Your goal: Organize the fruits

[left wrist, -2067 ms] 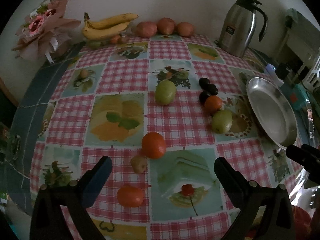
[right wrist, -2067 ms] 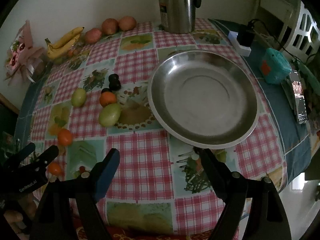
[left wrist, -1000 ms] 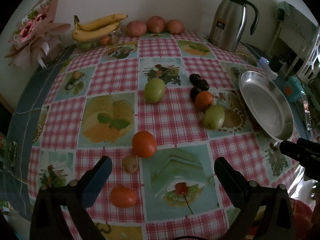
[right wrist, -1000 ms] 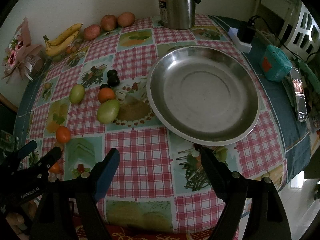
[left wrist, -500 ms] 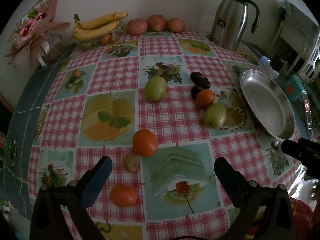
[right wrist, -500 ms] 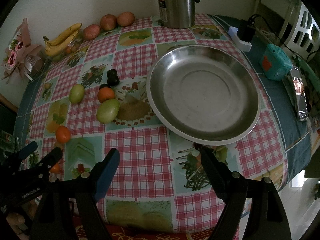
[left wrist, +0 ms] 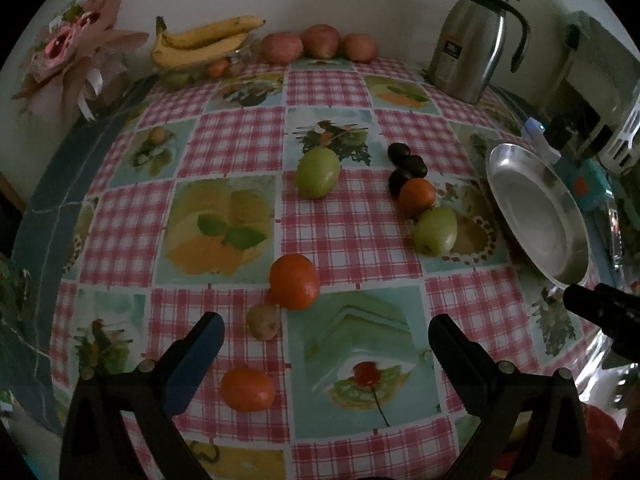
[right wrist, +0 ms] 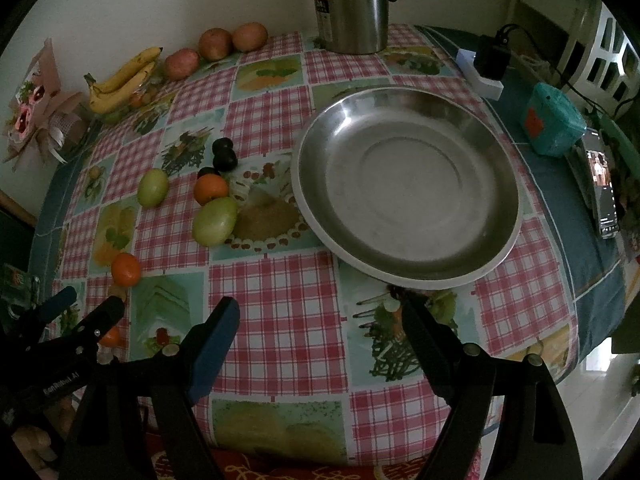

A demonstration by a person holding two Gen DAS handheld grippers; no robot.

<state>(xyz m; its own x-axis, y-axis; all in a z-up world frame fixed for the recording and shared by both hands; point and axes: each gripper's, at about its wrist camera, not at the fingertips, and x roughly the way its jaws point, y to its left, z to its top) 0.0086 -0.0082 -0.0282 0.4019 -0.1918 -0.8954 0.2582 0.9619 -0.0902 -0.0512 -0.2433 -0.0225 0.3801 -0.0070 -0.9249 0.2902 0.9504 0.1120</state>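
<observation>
Three round oranges (left wrist: 294, 281), two oval green fruits (left wrist: 317, 171), three small dark plums (left wrist: 414, 165), three reddish apples (left wrist: 321, 41), one round steel plate (right wrist: 408, 184).

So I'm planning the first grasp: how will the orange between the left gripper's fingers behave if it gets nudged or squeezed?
The orange looks round and smooth, so a nudge would probably roll it across the flat tablecloth. It seems firm enough for the open left gripper to pinch, though off-centre pads might squirt it out. Being small, it is likely light.
</observation>
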